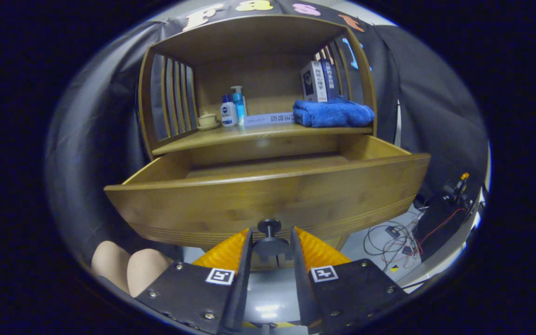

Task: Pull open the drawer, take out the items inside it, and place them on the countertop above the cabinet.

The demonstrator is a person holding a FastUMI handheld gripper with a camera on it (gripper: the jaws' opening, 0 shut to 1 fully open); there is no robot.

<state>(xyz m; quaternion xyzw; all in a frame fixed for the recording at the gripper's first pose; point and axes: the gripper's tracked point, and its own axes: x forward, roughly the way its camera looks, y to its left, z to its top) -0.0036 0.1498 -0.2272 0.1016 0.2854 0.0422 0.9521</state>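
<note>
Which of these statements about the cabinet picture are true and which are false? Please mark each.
1. The drawer is pulled open. True.
2. The tongs hold the towel. False: their fingers flank the knob; the towel lies on the shelf.
3. Two bottles stand left of the towel. True.
4. The towel is red. False: it is blue.
5. A cup sits beside the bottles. True.
</note>
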